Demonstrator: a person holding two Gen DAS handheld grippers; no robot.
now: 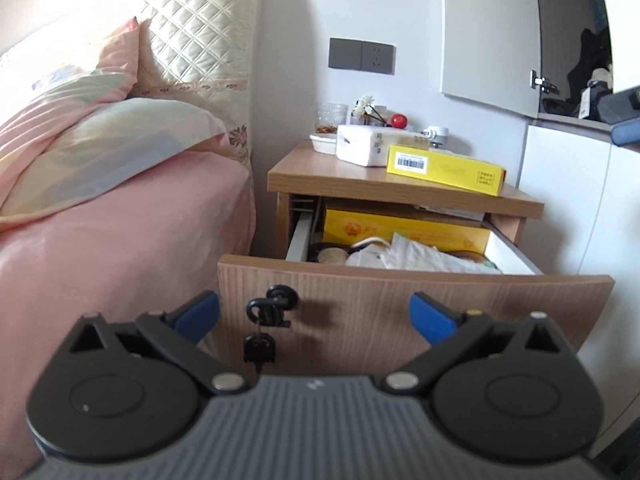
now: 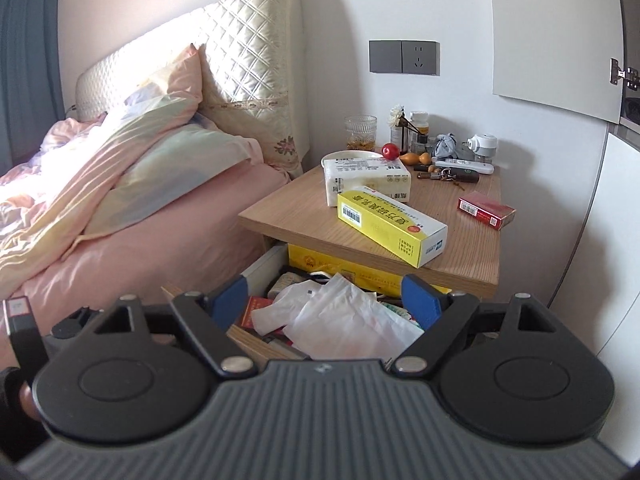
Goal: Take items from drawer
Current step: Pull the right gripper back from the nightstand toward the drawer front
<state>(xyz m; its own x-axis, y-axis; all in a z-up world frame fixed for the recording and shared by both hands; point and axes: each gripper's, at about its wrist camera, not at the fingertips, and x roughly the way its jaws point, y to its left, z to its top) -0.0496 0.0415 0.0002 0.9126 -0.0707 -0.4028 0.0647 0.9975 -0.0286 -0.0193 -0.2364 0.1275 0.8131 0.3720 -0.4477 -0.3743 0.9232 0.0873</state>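
Jaws wide apart on both: your left gripper (image 1: 314,318) faces the drawer (image 1: 400,300) front, empty, and your right gripper (image 2: 326,300) hangs above the open drawer, gripping nothing. Inside, a crumpled white plastic bag (image 2: 340,316) covers most contents; a yellow box (image 1: 400,228) sits behind, tucked under the nightstand (image 2: 288,208) top, partly hidden.
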